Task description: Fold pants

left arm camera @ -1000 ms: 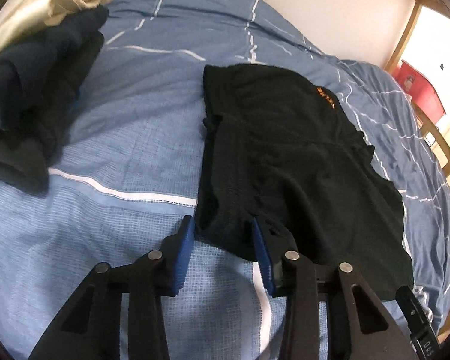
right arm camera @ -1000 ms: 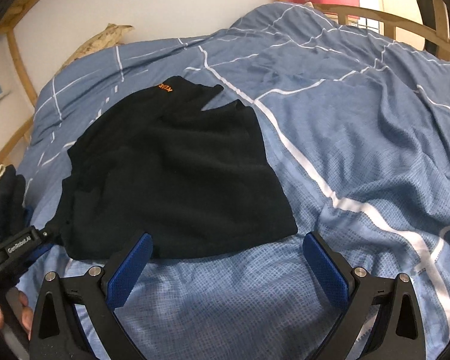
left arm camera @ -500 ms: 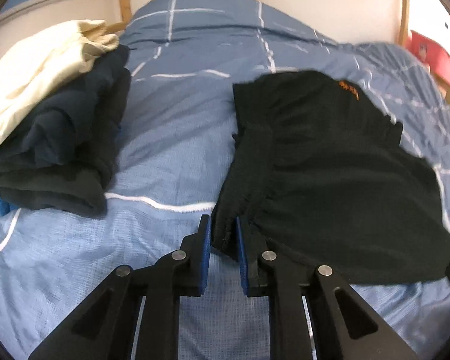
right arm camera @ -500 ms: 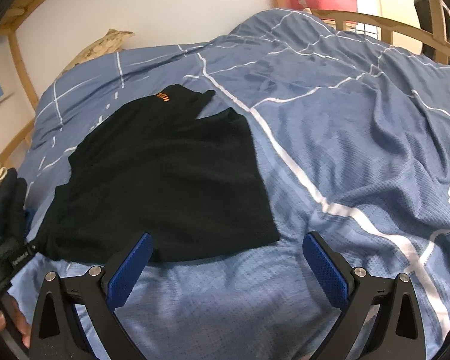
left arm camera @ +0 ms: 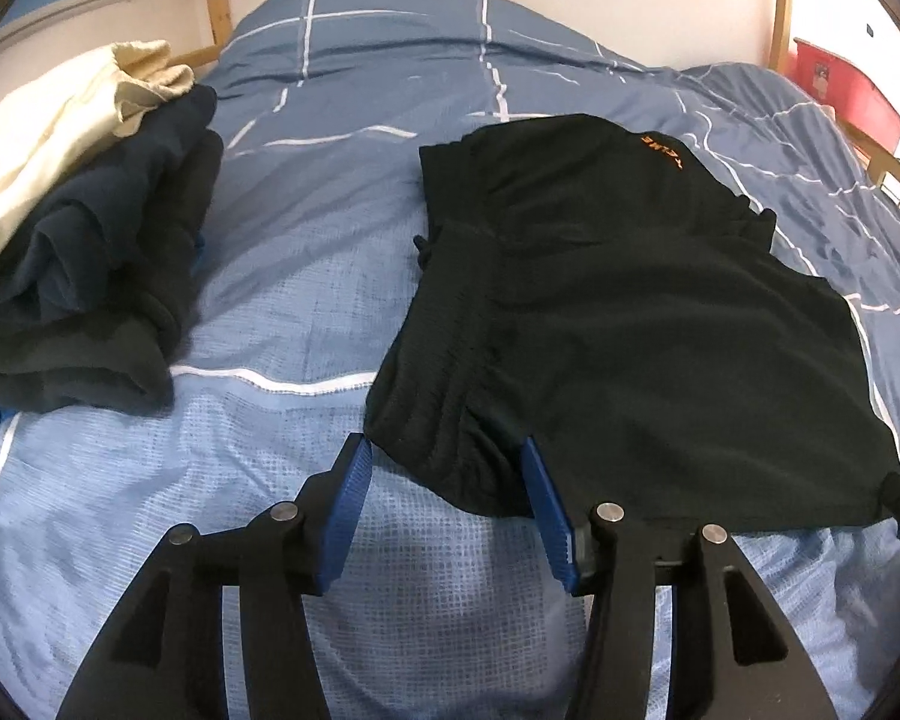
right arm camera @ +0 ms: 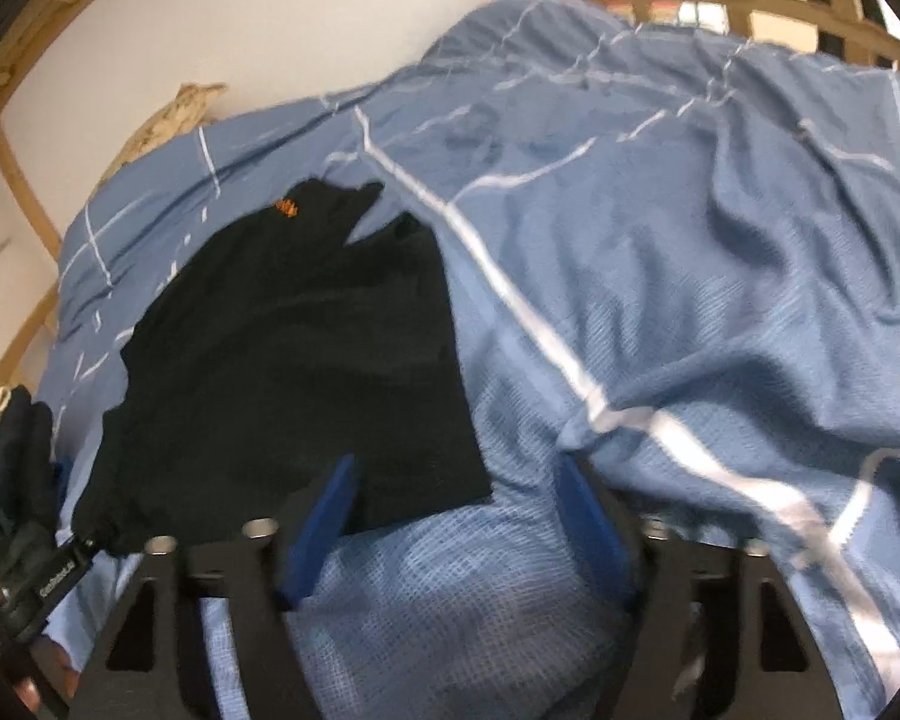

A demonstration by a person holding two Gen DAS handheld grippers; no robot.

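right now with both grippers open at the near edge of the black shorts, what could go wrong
1. The left gripper straddles a bunched corner of the black shorts; closing there may grab several layers and fold them crooked.
2. The right gripper has one finger over the hem and the other on the blue duvet, so it may pinch bedding too.
3. The right wrist view is blurred, so aim looks uncertain.

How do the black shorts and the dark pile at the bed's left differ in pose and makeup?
The black shorts lie spread flat, one garment with orange lettering. The dark pile is bunched and stacked, with a cream garment on top. Both rest on the blue bedspread.
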